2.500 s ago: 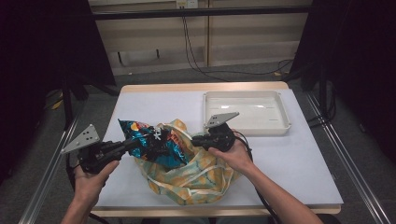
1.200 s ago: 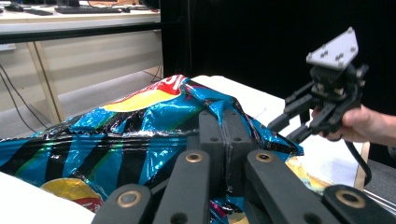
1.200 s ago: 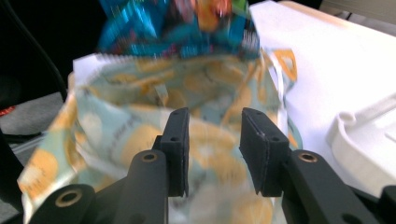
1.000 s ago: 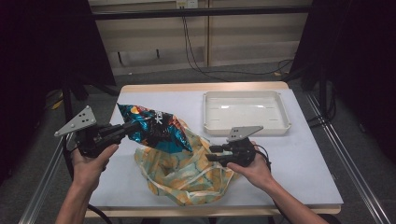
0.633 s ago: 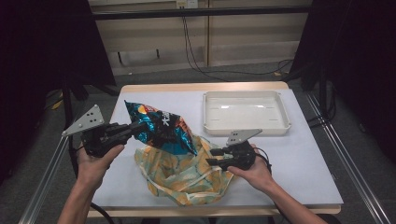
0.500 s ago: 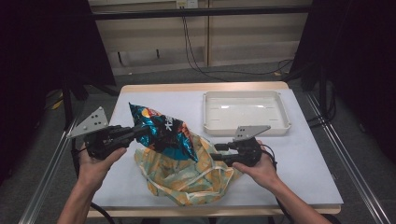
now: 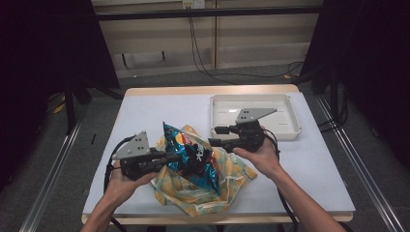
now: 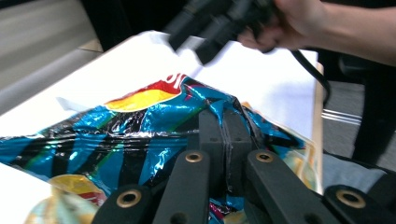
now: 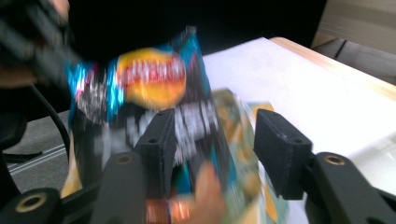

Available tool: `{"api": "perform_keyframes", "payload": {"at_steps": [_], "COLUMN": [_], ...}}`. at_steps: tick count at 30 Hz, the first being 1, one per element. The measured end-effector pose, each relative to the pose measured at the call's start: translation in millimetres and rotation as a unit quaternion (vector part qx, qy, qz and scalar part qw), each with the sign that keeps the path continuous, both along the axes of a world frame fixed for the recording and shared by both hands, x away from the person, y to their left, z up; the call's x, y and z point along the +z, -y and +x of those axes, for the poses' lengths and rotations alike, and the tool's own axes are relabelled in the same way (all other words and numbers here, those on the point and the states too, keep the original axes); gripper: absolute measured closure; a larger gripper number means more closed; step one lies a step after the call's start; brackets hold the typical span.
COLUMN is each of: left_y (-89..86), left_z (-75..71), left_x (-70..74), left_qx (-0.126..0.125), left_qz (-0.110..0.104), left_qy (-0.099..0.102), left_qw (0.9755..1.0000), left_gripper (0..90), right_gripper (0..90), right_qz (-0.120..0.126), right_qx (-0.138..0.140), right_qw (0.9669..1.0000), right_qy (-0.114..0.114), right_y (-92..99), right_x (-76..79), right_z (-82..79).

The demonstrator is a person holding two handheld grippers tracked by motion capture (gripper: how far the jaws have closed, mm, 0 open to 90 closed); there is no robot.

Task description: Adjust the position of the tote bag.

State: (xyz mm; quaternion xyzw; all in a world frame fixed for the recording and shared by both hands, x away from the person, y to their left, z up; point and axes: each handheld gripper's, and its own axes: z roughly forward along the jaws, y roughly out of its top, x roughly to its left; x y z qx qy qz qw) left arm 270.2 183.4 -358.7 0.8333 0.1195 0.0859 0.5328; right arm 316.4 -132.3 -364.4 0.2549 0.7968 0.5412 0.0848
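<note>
Your desk [image 7: 145, 111] carries a white tray [image 7: 290, 129] at the far right and a patterned cloth bag [image 7: 232, 181] near you. The blue chip bag [image 7: 191, 154] is held up above the cloth bag, not resting on it. Your left hand-held gripper [image 8: 223, 140] is closed tight on its edge. Your right hand-held gripper [image 9: 212, 149] stands wide, its jaws at each side of the chip bag's other end without touching. I judge you are in the handover or two-handed grasp. Next, close the right jaws gently; the foil is slippery.
</note>
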Motion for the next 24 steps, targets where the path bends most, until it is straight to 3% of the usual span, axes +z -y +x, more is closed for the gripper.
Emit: {"api": "perform_keyframes", "payload": {"at_steps": [6, 7, 9, 12, 15, 16, 19, 24], "left_y": [2.6, 2.9, 3.0, 3.7, 5.4, 6.4, 7.4, 10.0], "left_z": [-4.4, -6.1, -6.6, -7.7, -8.8, -9.5, -10.6, -11.1], "left_x": [-5.4, -6.8, -7.2, -9.1, -10.2, -9.9, -9.3, -10.2], "left_qx": [-0.017, -0.020, -0.022, -0.031, -0.032, -0.037, -0.037, -0.045], "left_qz": [0.006, 0.007, 0.007, 0.009, 0.007, 0.011, 0.016, 0.016], "left_qy": [-0.007, -0.007, -0.007, -0.011, -0.014, -0.012, -0.010, -0.011], "left_qw": [0.9998, 0.9997, 0.9997, 0.9994, 0.9994, 0.9992, 0.9991, 0.9988], "left_gripper": [89.4, 89.4, 89.4, 89.4, 89.4, 89.4, 89.4, 89.4], "right_gripper": [44.1, 41.4, 41.2, 39.0, 37.1, 35.7, 34.8, 33.4], "right_qz": [0.003, 0.008, 0.012, 0.003, -0.001, -0.002, -0.010, -0.025], "right_qx": [0.023, 0.038, 0.041, 0.064, 0.078, 0.086, 0.084, 0.103], "right_qw": [0.9997, 0.9991, 0.9989, 0.9975, 0.9962, 0.9951, 0.9950, 0.9908], "right_qy": [-0.004, -0.015, -0.020, -0.031, -0.038, -0.049, -0.052, -0.084], "right_y": [-28.0, -38.9, -43.8, -68.1, -79.6, -89.2, -97.3, -113.0], "right_x": [5.7, 9.6, 11.6, 15.7, 15.7, 15.2, 14.4, 6.4], "right_z": [14.9, 22.0, 25.8, 37.4, 42.6, 48.2, 53.5, 65.7]}}
